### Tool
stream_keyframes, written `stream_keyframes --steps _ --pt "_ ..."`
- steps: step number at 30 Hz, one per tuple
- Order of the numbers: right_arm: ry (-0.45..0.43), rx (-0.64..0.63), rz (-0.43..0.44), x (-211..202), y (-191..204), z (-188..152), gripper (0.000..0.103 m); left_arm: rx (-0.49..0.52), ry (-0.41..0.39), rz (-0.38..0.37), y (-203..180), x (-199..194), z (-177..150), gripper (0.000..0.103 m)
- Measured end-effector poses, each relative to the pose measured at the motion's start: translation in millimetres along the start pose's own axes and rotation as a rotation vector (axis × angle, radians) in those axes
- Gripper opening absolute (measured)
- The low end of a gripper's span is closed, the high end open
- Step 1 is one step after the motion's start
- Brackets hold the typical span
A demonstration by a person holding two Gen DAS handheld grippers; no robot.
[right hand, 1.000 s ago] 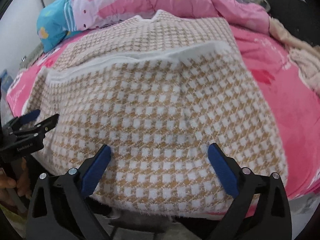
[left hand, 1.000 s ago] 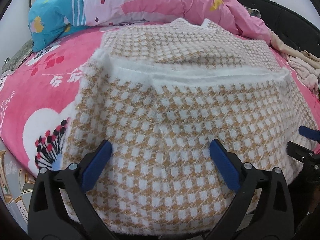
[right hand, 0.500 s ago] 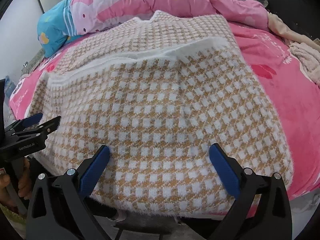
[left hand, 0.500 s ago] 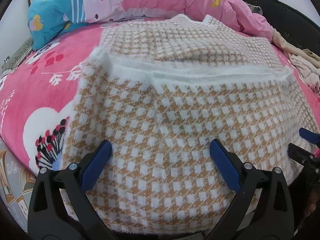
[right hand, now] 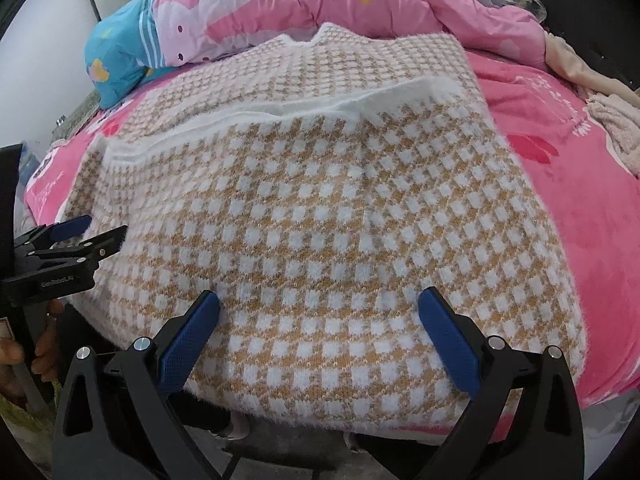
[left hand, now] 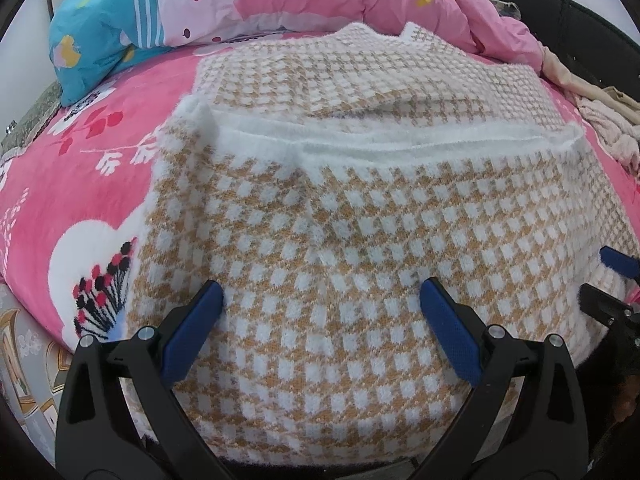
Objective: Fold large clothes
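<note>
the blue-padded fingers [left hand: 192,334] of the left gripper [left hand: 322,336] and those [right hand: 448,336] of the right gripper [right hand: 318,334] are spread wide and grasp nothing, each pair poised over the near edge of the fuzzy tan-and-white checked knit garment [left hand: 380,240]. the garment lies flat on the pink floral plush bedspread [left hand: 80,168], its near portion folded back so that a white hem band [right hand: 304,106] runs across the middle. a crumpled pink and blue cartoon-print quilt [right hand: 280,12] lies beyond the garment's far edge.

Pink floral blanket [left hand: 80,184], rumpled pink quilt [right hand: 320,4], beige clothes [right hand: 616,120] at the side
</note>
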State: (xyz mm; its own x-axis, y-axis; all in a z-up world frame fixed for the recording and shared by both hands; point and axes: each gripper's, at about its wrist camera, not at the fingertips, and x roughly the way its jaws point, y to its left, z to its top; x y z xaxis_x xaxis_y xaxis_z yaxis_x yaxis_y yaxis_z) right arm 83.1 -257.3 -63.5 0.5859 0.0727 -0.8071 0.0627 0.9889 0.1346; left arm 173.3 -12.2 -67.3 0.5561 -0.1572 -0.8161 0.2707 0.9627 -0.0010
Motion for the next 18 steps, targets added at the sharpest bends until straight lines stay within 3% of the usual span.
stream_keyframes --steps 8,18 --pt "0.009 -0.019 -0.009 -2 3 5 0.097 0.003 0.005 0.002 0 1 -1 0.096" --pt "-0.105 -0.109 0.049 -43 38 17 0.097 0.0 -0.006 -0.012 1 -2 -4 0.096"
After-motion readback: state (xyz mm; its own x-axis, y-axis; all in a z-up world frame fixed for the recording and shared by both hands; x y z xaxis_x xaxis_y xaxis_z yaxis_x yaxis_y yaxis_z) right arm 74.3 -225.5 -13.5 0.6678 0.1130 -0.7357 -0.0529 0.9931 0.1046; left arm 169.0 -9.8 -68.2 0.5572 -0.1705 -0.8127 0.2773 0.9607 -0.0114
